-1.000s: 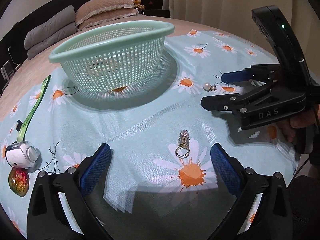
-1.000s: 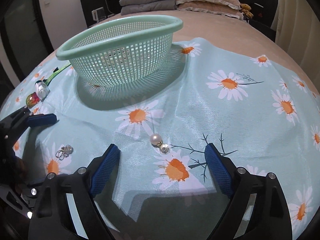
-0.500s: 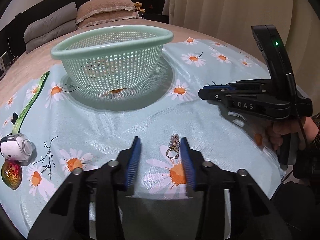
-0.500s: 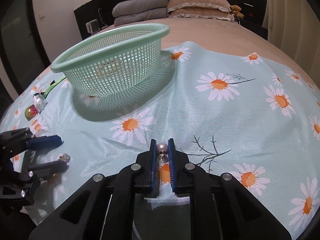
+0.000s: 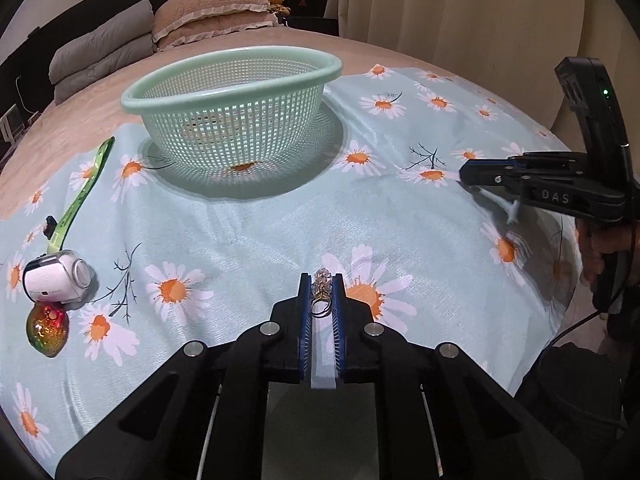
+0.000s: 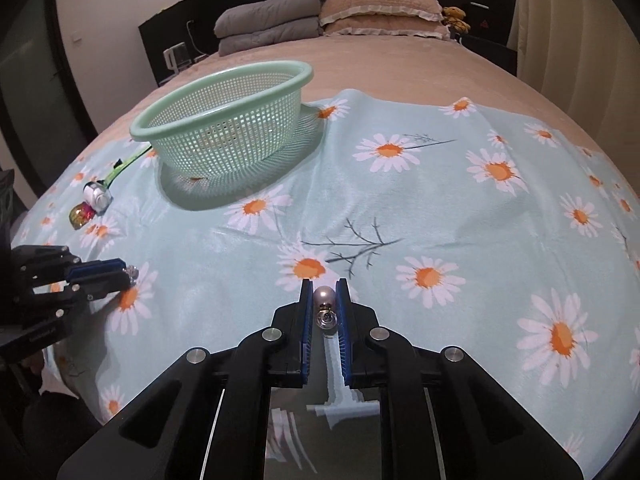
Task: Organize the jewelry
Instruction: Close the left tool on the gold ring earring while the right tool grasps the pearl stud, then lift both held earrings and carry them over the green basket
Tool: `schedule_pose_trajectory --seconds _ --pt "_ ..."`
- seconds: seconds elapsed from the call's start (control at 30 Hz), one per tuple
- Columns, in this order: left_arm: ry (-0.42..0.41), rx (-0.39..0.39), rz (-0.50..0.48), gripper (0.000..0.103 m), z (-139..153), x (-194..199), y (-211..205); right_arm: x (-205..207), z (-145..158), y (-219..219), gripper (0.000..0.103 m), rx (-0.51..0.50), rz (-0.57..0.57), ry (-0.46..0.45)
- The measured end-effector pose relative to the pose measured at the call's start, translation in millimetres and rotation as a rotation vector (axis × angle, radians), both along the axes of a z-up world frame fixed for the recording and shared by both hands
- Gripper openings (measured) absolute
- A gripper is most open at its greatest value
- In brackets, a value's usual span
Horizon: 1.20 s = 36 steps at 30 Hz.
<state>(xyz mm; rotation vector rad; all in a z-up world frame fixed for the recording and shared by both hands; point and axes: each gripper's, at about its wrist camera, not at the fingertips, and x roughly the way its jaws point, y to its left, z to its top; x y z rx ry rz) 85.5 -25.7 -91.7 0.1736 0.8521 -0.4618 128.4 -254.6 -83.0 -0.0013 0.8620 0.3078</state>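
A small gold ring with a crystal top (image 5: pixel 320 305) sits between the blue pads of my left gripper (image 5: pixel 321 277), whose jaws are closing onto it just above the daisy cloth (image 5: pixel 400 224). My right gripper (image 6: pixel 323 283) is shut on a pearl earring (image 6: pixel 324 297), held slightly off the cloth. A mint-green mesh basket (image 5: pixel 232 94) stands further back, upright. From the right wrist view the left gripper (image 6: pixel 128 271) is at the far left, the basket (image 6: pixel 216 118) behind it. In the left wrist view the right gripper (image 5: pixel 466 174) is at the right.
At the cloth's left edge lie a white cylindrical gadget (image 5: pixel 54 278), a glossy red-green ornament (image 5: pixel 47 330) and a green strap (image 5: pixel 80 196). Pillows (image 5: pixel 208 12) and folded blankets (image 5: pixel 100 52) sit at the head of the bed. A hand (image 5: pixel 604 248) holds the right gripper.
Both grippers went from wide open to closed, the left around the ring and the right around the pearl earring. Both have lifted a little, and the right one has shifted sideways with the earring.
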Motion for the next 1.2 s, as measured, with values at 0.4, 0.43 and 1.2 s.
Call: schedule_pose_trajectory --seconds 0.4,0.43,1.2 --pt "-0.153 0.076 0.018 0.010 83 -23 26 -37 78 -12 0.011 -0.006 0.051 -0.179" --pt "-0.164 0.082 0.023 0.010 91 -21 28 -38 88 -9 0.011 -0.023 0.060 -0.207" --pt "-0.227 0.099 0.043 0.010 144 82 47 6 178 111 0.011 -0.208 0.306 -0.624"
